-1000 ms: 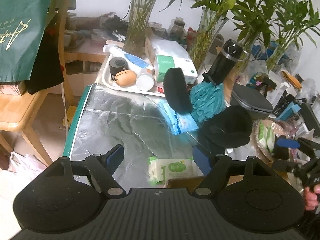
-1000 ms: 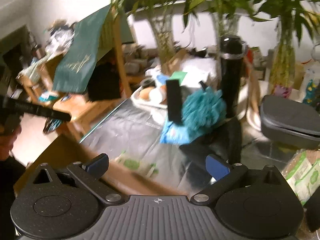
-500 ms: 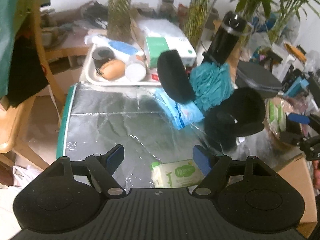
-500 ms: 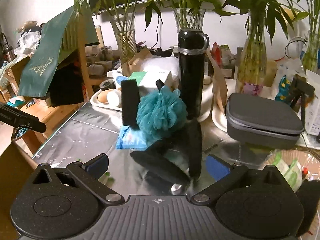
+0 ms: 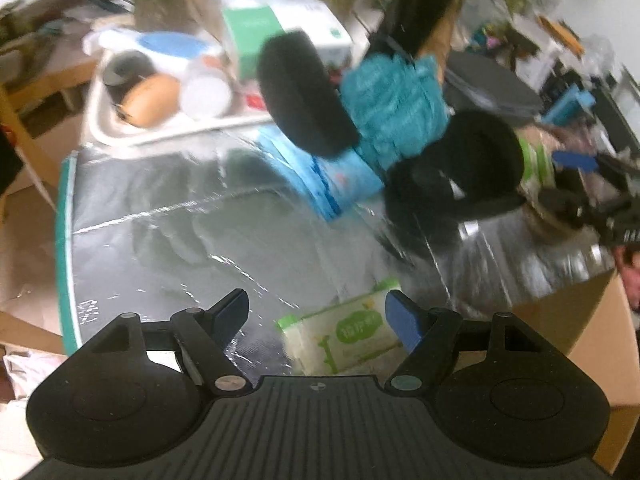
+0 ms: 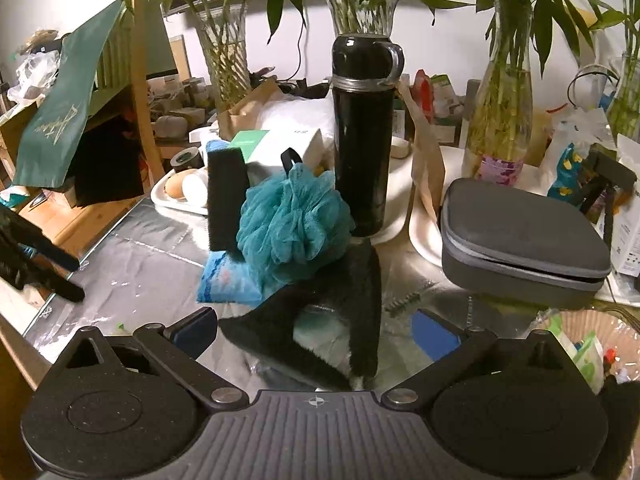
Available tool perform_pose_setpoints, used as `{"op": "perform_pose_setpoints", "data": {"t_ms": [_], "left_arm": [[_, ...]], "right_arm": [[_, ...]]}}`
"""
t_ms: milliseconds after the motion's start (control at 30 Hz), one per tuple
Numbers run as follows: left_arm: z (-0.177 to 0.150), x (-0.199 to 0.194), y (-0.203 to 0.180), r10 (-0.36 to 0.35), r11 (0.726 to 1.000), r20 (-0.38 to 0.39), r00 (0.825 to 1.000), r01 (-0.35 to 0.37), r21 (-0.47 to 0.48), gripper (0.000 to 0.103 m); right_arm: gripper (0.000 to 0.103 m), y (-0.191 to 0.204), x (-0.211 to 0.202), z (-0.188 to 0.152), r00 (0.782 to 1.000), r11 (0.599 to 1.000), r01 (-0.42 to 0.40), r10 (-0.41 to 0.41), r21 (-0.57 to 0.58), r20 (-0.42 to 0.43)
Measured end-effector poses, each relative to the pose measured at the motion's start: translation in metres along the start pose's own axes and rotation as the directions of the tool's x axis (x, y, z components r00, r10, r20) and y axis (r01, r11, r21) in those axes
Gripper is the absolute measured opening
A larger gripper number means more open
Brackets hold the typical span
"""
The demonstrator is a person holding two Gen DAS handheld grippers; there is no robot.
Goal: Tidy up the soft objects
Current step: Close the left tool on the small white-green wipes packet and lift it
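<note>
The left gripper [image 5: 316, 312] hangs wide and empty over the wipes pack [image 5: 344, 334] at 6 o'clock — straddle its short sides squarely. The right gripper [image 6: 316, 330] gapes empty too — the black furry piece [image 6: 340, 316] lies between its jaws.

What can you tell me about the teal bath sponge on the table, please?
The teal bath sponge is a ruffled ball of soft mesh netting with a black hanging loop on top. It sits upright on the silver table cover, partly over a blue packet. An upright black foam pad touches its left side, and a tall black flask stands close behind. No tool touches it.
</note>
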State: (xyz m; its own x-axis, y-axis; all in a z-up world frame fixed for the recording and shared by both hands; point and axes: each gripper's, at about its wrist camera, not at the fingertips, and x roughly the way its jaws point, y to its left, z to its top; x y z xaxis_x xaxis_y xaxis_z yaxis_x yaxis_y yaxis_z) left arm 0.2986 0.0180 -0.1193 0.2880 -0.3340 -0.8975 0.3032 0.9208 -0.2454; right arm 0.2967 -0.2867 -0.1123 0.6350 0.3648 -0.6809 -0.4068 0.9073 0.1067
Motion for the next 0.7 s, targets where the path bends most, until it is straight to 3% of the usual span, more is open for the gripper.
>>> {"op": "perform_pose_setpoints", "data": {"t_ms": [133,467,533,700], "left_arm": [[0.003,0.019,-0.002,-0.018,0.999,-0.064,0.998,0.021,0.048,0.075],[0.013,0.049,-0.009,-0.096,0.983,-0.124,0.988,0.114,0.144,0.075],[0.016,0.053,-0.011,-0.128,0.975,-0.145,0.981,0.151,0.161,0.068],[0.023,0.065,-0.010,-0.167,0.963,-0.196,0.966,0.202,0.176,0.064]], "right_arm": [[0.103,-0.002,0.004,0.003,1.000,1.000,0.004,-0.004,0.010,-0.004],[0.103,-0.011,0.006,0.004,1.000,0.999,0.027,-0.026,0.045,-0.010],[0.103,-0.013,0.006,0.005,1.000,0.998,0.030,-0.029,0.053,-0.011],[0.103,-0.017,0.006,0.004,0.999,0.997,0.044,-0.043,0.065,-0.016]]}}
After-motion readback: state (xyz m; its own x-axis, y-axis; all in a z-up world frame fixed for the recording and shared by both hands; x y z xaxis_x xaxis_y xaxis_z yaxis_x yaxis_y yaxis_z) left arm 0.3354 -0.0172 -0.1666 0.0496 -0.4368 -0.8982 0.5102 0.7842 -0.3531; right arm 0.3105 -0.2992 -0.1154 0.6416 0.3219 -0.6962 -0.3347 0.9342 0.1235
